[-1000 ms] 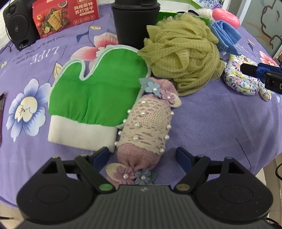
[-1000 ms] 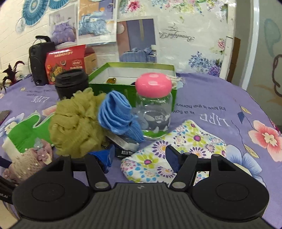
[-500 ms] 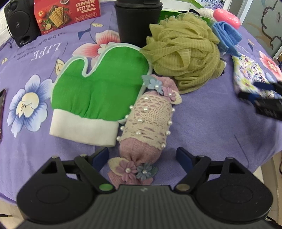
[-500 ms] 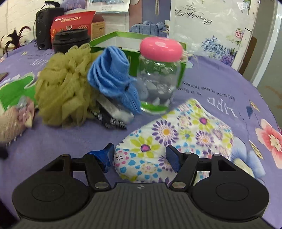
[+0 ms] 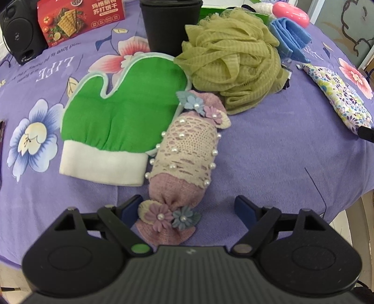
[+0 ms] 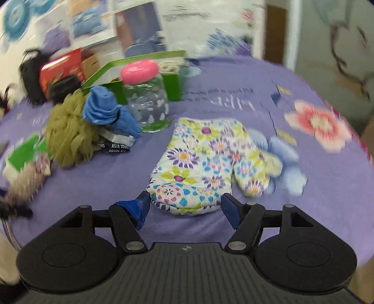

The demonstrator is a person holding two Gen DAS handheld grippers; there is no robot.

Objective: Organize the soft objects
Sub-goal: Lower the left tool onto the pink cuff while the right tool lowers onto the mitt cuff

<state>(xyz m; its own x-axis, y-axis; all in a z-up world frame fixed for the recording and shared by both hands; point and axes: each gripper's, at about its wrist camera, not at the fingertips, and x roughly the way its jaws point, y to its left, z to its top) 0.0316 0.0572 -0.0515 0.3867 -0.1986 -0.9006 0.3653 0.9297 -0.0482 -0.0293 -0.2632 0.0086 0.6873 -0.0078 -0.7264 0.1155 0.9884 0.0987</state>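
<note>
Left wrist view: the left gripper (image 5: 189, 209) sits at the bottom centre with its jaws spread wide, gripping nothing; the flowered end of the pink lace pouch (image 5: 184, 159) lies between the fingertips, near the left one. The pouch runs up the middle of the frame and overlaps the right edge of the green bath mitt (image 5: 119, 117). Above right, the olive bath pouf (image 5: 233, 56) sits just beside the mitt's top and the pouch's far end. A blue cloth (image 5: 289, 39) lies in the upper right behind the pouf. The floral oven mitt (image 5: 339, 93) lies at the right edge, well apart from the pouf. Bare purple tablecloth (image 5: 268, 152) fills the centre right down to the table edge at lower right. A black cup (image 5: 169, 25) stands top centre; a red cracker box (image 5: 79, 18) with Chinese print and a black speaker (image 5: 18, 32) fill the upper left. The cloth reads "LIFE", upside down.

Right wrist view, blurred: the right gripper (image 6: 185, 207) has its jaws parted, straddling the cuff of the floral oven mitt (image 6: 201, 163) without closing on it. Open cloth stretches across the right half to the table's curved edge. In the upper left, a pink-lidded jar (image 6: 147, 98) stands before a green box (image 6: 173, 70), with the blue cloth (image 6: 105, 110) and pouf (image 6: 67, 135) beside it. A black tag under the cloth reads "ASIA".
</note>
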